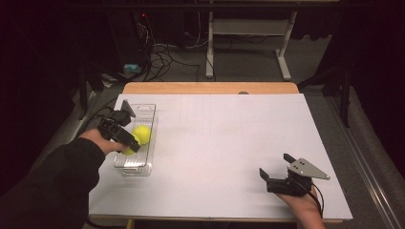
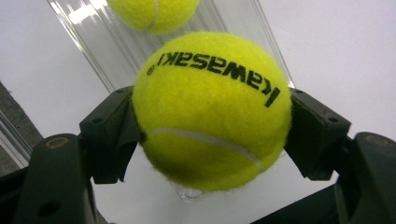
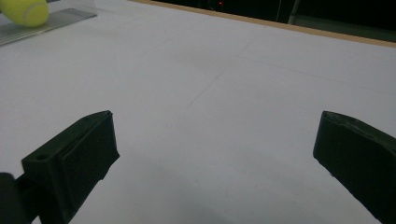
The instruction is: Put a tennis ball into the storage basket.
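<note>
The left hand-held gripper [image 1: 127,143] clamps a tennis ball [image 2: 212,109] seemingly just over the clear tray [image 1: 143,110], so release comes next, while the right hand-held gripper [image 1: 277,168] rests wide open on the tabletop [image 1: 229,138].

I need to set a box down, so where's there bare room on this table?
The white table is bare between the clear tray at the left and the right tool near the front right corner, and back to the far edge. The tray side is crowded: the left tool grips a tennis ball there beside a second ball.
</note>
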